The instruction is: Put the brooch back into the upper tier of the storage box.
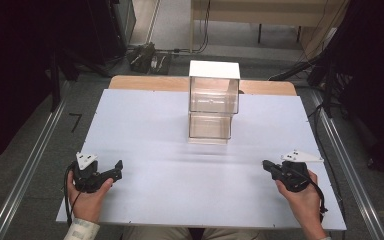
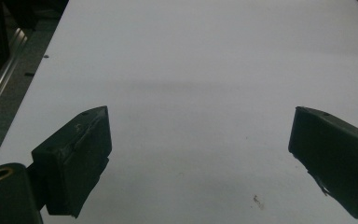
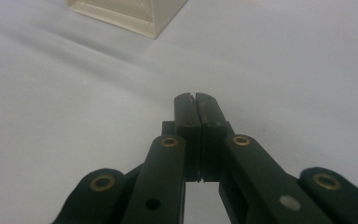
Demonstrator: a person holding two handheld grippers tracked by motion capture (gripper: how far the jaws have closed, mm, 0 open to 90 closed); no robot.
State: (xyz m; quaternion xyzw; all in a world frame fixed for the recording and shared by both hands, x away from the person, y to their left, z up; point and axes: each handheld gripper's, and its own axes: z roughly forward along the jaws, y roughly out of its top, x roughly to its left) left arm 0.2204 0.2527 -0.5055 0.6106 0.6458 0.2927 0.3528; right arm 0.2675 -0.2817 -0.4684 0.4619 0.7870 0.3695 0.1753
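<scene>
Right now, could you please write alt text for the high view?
A clear two-tier plastic box with a white top stands at the far middle of a white table. Near the front corners, hands hold the open left gripper and shut right gripper.

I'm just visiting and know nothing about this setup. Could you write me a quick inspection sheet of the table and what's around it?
Surface: white table top, flat, with a wooden strip at its far edge.
Job's things: clear two-tier drawer box with a white top, upright near the far middle of the table; its contents cannot be told.
Clutter: nothing seen on the table top apart from a small speck.
Grippers: left gripper jaws wide apart, nothing between them; right gripper jaws shut together, holding nothing. Each is in a hand, both well short of the box.
Cables: one trails from each gripper; more lie on the floor beyond the table.
Surroundings: grey floor, metal rails either side, dark equipment, a wooden desk behind.
</scene>
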